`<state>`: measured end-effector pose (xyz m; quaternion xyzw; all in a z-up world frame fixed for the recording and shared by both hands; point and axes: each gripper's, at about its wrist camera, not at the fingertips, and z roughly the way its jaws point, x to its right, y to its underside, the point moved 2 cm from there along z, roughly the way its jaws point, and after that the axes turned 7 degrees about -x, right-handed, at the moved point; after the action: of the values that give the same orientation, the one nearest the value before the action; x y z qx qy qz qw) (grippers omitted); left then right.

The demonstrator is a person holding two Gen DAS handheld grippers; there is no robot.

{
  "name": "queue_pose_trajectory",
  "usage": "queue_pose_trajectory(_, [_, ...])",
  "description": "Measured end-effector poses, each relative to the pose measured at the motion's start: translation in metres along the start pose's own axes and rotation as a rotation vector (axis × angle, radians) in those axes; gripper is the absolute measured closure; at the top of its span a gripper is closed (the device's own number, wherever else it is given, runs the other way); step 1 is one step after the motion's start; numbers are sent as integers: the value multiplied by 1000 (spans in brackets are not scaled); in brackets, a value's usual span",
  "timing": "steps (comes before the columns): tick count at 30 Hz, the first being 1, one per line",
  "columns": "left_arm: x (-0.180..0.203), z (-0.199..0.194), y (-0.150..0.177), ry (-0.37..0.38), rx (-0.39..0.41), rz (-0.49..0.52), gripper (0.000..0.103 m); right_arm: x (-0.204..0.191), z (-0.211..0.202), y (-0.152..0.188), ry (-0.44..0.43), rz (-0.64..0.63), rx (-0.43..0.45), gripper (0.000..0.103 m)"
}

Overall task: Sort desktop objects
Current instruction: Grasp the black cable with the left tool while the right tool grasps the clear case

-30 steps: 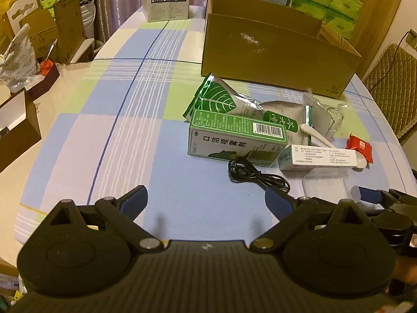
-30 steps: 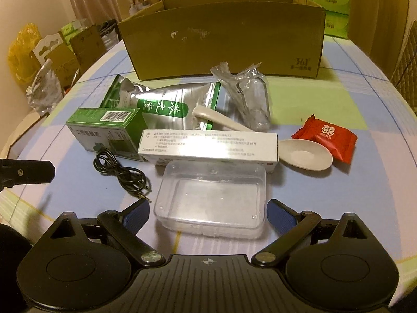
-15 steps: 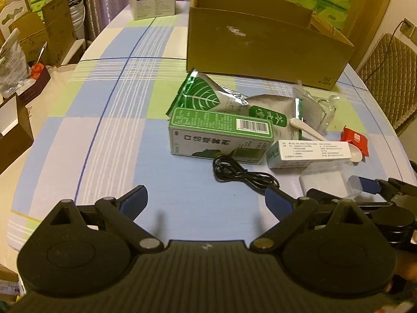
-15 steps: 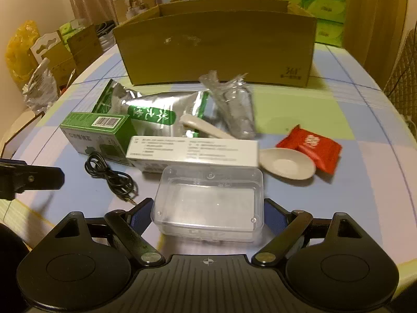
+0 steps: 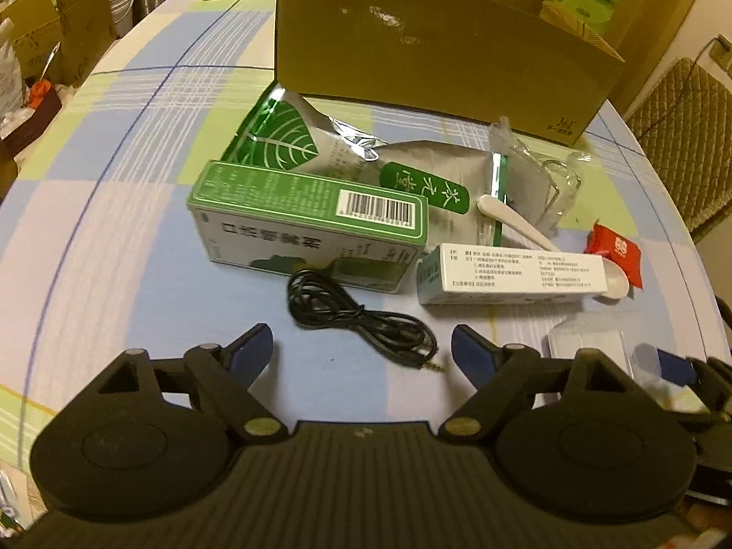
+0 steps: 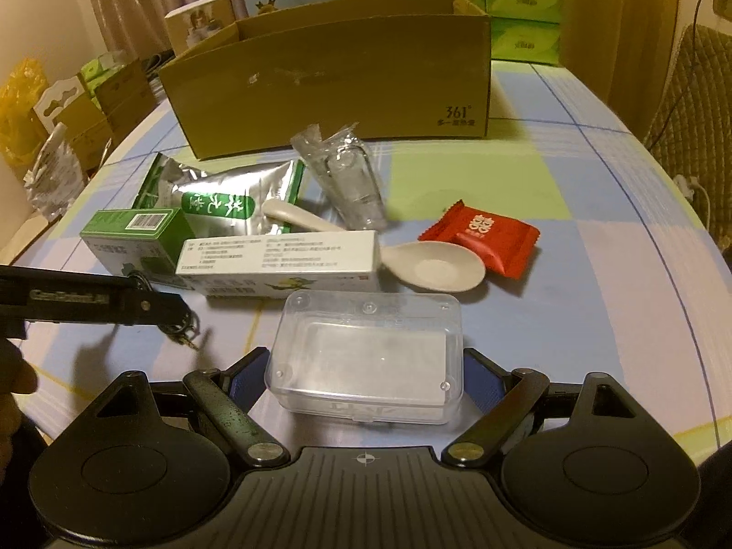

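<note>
My right gripper has its pads on both sides of a clear plastic box that looks lifted off the cloth. My left gripper is open and empty just short of a coiled black cable. Behind the cable lie a green carton, a silver-green pouch, a long white box, a white spoon, a red sachet and a clear wrapped cup. An open cardboard box stands at the back.
The round table has a blue, green and white checked cloth. Cartons and bags stand beyond its left edge. Green tissue packs are stacked behind the box. A quilted chair is at the right.
My right gripper moved in and closed its pads on the clear plastic box, which now sits higher. My left gripper moved forward and right toward the black cable.
</note>
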<state>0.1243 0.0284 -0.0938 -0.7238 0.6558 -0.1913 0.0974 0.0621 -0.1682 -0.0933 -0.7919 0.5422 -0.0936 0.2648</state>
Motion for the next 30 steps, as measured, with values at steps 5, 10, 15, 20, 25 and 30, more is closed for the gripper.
queue_pose_trajectory(5, [6,15,-2,-35,24,-15,25,3,3,0,-9,5,-3,18])
queue_pose_trajectory(10, [10,16,-4,-96,2,46,40,6,3,0,-14,21,2,18])
queue_pose_trajectory(15, [-5,5,-2,-101,-38,48,63,4,2,1,-24,24,9,18])
queue_pose_trajectory(20, [-28,-9,3,-106,-53,23,74,5,2,1,-25,29,12,18])
queue_pose_trajectory(25, [-38,-12,4,-104,-46,3,81,4,1,0,-27,25,16,18])
queue_pose_trajectory(30, [-42,-10,-2,-109,-16,-12,81,5,1,1,-26,27,16,18])
